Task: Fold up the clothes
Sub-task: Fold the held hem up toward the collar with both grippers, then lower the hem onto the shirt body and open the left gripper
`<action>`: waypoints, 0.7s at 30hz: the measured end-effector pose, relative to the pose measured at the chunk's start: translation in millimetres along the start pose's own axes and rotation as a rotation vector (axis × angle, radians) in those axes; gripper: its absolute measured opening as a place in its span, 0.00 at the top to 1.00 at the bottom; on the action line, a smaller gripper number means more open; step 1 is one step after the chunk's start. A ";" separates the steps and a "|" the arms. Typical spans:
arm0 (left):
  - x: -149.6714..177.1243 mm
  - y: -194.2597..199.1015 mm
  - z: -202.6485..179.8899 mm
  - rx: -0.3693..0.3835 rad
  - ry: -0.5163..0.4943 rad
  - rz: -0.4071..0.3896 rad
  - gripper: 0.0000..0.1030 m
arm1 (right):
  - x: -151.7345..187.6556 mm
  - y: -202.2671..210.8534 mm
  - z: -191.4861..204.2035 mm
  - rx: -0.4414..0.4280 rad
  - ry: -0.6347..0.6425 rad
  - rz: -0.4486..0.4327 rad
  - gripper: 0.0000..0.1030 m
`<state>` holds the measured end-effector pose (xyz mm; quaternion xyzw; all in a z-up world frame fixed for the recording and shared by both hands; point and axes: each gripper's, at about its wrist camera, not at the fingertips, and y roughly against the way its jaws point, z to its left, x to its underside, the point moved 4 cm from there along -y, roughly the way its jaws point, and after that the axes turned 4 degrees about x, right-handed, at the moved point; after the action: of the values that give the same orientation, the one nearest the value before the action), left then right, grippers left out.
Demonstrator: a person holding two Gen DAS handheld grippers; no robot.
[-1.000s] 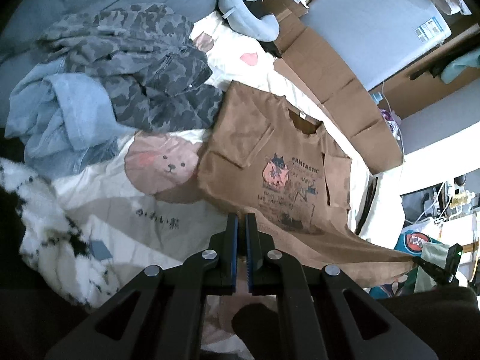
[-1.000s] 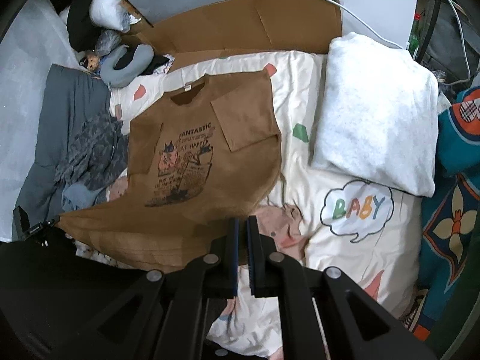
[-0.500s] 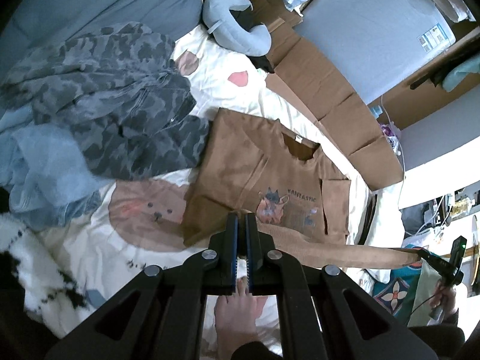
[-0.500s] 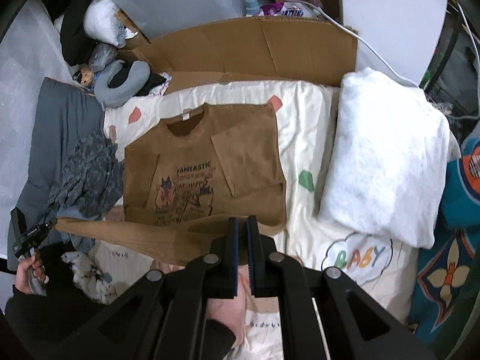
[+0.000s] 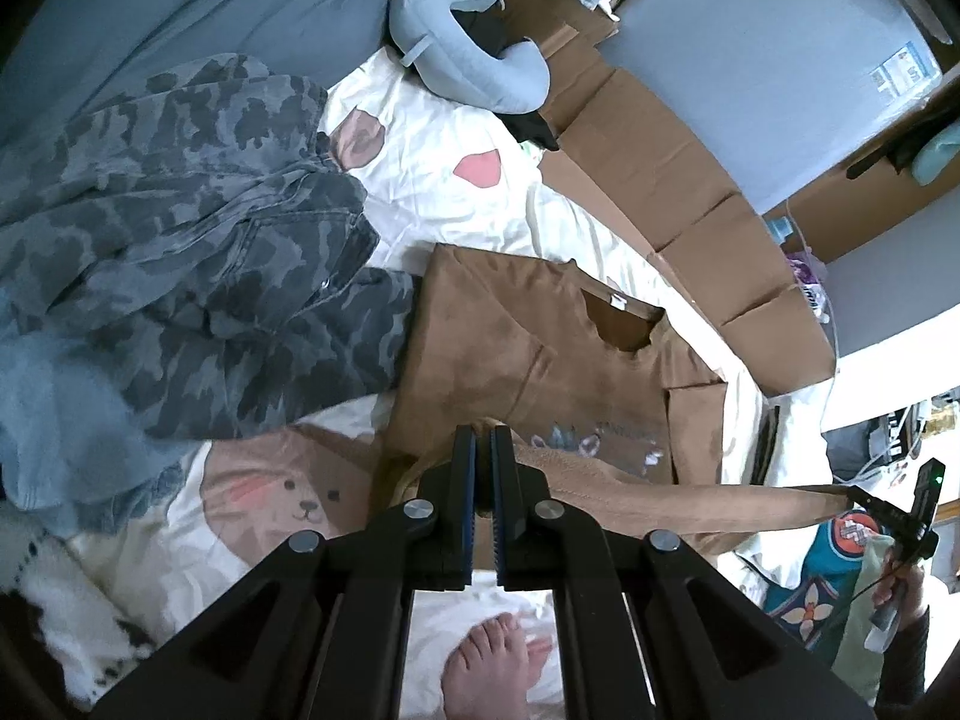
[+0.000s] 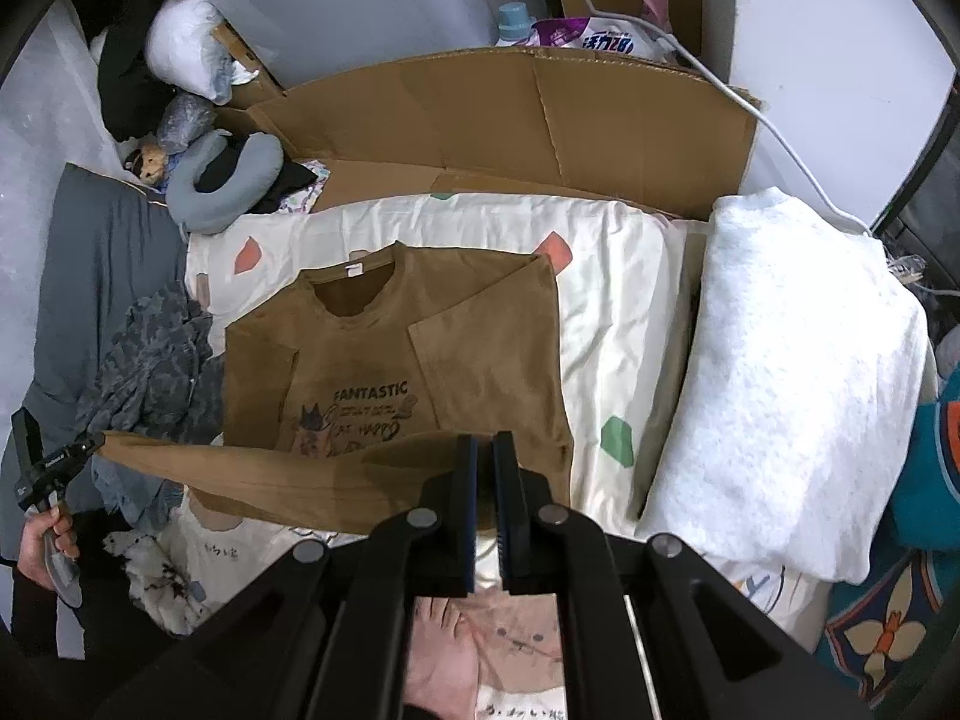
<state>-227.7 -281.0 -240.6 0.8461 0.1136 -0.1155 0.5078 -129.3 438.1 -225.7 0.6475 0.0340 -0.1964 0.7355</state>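
A brown printed T-shirt [image 5: 540,354] [image 6: 372,360] lies front-up on the cream bedsheet with both sleeves folded in. Its bottom hem is lifted and stretched taut between my two grippers. My left gripper [image 5: 483,438] is shut on one hem corner; it shows at the left of the right wrist view [image 6: 72,453]. My right gripper [image 6: 485,447] is shut on the other hem corner; it shows at the right of the left wrist view [image 5: 864,495]. The raised hem hangs over the lower part of the print.
A camouflage jacket [image 5: 198,228] and blue clothes [image 5: 66,402] are piled left of the shirt. A folded white garment [image 6: 792,372] lies to its right. Cardboard [image 6: 510,120] and a grey neck pillow [image 5: 468,54] sit behind. A bare foot [image 5: 492,672] is below.
Both grippers have carried the lifted hem forward toward the collar, so more of the shirt's lower half is now covered and the print is partly hidden.
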 end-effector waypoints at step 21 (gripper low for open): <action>-62.6 -132.8 24.9 -0.030 -0.036 0.064 0.96 | -58.1 -116.9 -18.4 0.068 0.006 0.045 0.96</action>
<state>-330.0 -246.9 -343.1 0.8394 0.0790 -0.1130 0.5258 -217.9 460.3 -320.7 0.6732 0.0150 -0.1788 0.7173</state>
